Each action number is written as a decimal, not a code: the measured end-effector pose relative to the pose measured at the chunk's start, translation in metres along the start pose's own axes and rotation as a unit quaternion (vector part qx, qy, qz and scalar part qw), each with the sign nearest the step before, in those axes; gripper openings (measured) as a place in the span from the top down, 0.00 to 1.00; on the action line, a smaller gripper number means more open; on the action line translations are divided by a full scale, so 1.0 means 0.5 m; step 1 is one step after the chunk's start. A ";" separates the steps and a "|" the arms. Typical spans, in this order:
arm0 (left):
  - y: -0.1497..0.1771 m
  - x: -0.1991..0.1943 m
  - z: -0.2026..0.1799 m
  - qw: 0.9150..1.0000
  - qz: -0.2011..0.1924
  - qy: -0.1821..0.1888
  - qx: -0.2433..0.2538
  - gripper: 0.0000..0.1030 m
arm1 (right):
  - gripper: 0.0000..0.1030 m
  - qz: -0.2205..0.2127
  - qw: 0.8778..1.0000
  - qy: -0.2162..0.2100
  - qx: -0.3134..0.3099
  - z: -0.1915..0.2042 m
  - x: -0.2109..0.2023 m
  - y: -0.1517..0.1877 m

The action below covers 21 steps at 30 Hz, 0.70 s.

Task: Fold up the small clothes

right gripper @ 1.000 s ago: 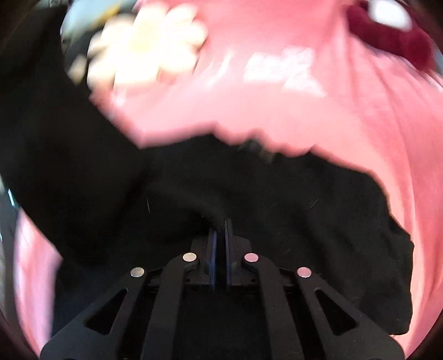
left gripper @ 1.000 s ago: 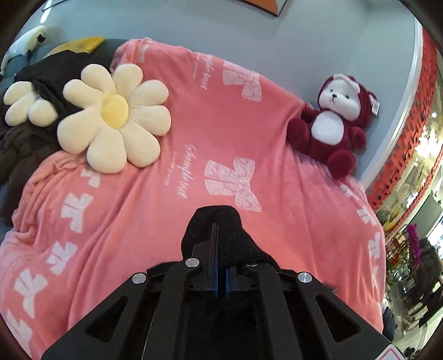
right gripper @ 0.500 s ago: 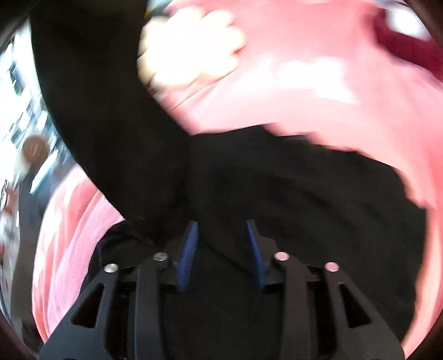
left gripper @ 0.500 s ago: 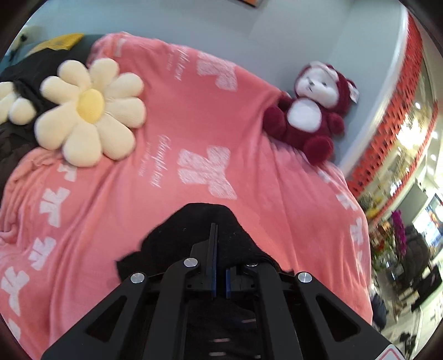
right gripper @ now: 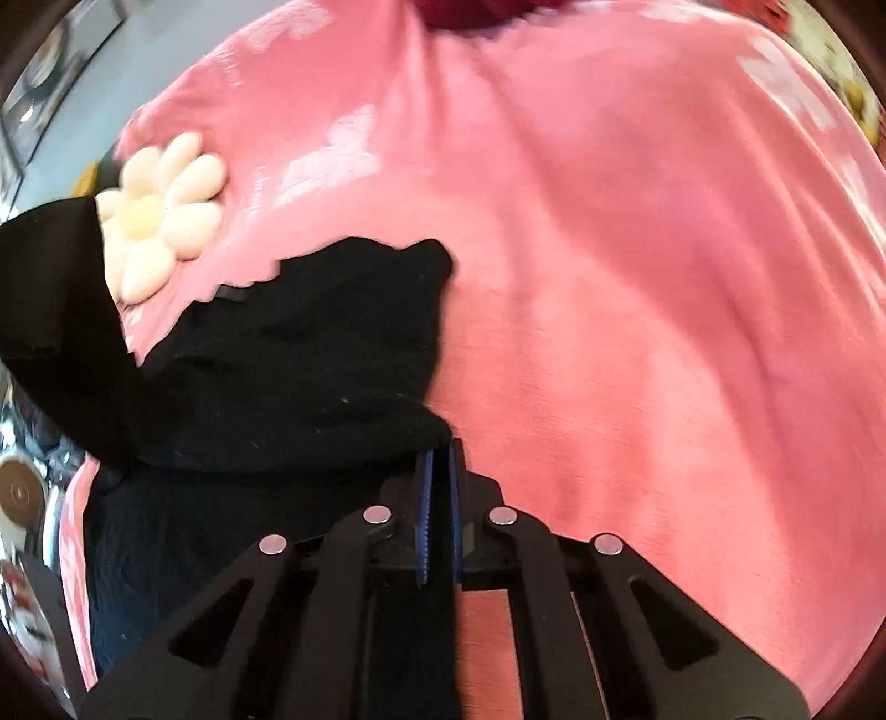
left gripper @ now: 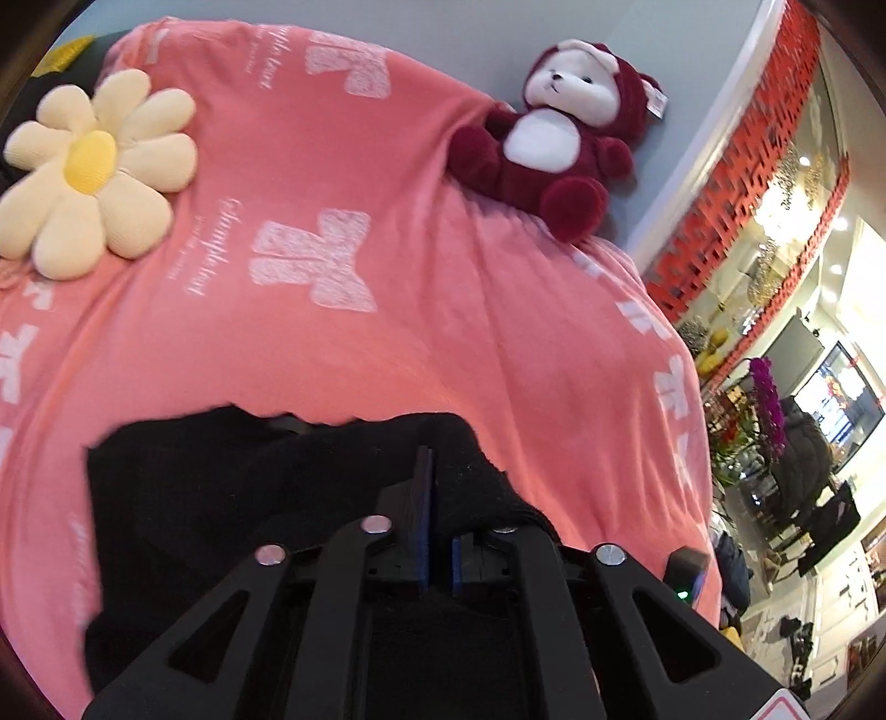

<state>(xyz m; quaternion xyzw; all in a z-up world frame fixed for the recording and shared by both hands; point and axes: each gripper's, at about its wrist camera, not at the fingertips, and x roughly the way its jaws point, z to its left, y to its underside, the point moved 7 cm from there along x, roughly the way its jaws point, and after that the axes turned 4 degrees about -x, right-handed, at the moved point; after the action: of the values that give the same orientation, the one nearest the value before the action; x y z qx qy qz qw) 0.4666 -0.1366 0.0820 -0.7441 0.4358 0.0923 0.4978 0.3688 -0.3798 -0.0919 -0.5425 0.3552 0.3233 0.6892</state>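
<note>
A: Swung down and across since a second ago, both hands. Black garment (left gripper: 221, 487) now spread wider over the pink blanket (left gripper: 387, 360), no longer just a bunched tip ahead of the left gripper (left gripper: 440, 498).

B: Left fingers (left gripper: 422, 498)?

A: Opening, with a narrow gap between the pads. Cloth draped over the right-hand one, not pinched as far as can be told.

B: And the right gripper (right gripper: 440, 451)?

A: Standing wide half a second ago, now closing to a pinch, all but together on the garment's near corner.

B: How far along, then?

A: Roughly midway, at a guess. Laid down on the blanket, one layer lying over another in the right wrist view, far edge ragged. Still to do, probably: squaring the edges, another fold, pressing flat. Hard to say what kind of garment.

B: Around it, left to right?

A: Cream flower cushion (left gripper: 88, 171) at the far left, well apart from the cloth. Then white bow prints and script across the blanket, then a maroon plush bear (left gripper: 559, 133) sitting at the far edge against a grey wall (left gripper: 443, 33).

B: Beyond that?

A: Red lattice screen (left gripper: 736, 183), warm ceiling lights, purple orchids (left gripper: 767, 399) and a lit display (left gripper: 836, 399) — an open room falling away on the right.
</note>
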 end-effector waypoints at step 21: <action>0.221 -0.061 0.238 0.989 0.081 -0.124 -0.025 0.32 | 0.94 -0.075 0.991 -0.085 -0.074 0.187 -0.077 -0.185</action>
<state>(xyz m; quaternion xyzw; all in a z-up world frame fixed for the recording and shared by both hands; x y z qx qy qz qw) 0.4015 -0.0355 -0.0318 -0.7018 0.4268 0.2346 0.5198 0.4377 -0.3096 0.0032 -0.5876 0.2283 0.3413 0.6972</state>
